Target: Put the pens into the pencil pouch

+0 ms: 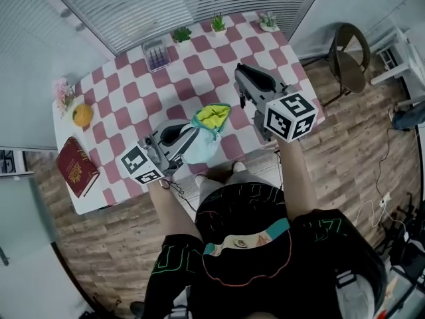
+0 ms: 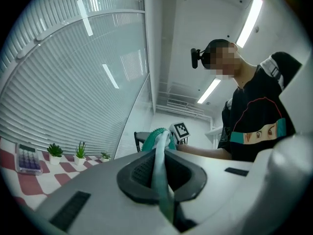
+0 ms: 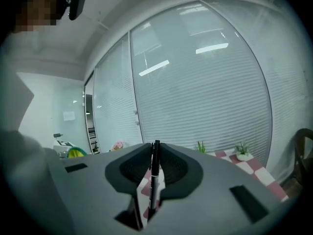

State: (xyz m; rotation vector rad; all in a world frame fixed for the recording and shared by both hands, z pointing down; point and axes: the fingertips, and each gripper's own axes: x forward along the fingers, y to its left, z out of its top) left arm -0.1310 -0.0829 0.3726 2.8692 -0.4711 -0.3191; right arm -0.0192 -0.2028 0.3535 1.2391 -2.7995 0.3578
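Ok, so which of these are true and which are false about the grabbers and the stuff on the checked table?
1. The right gripper holds a thin black pen between its jaws. True.
2. The left gripper is empty. False: it is shut on the edge of the teal fabric pencil pouch.
3. The pouch is zipped closed. False: it gapes open, showing its yellow-green lining.
4. A red hardcover book lies near a corner of the red-and-white checked table. True.
5. Five potted plants stand on the table. False: there are three small green potted plants, along the far edge.
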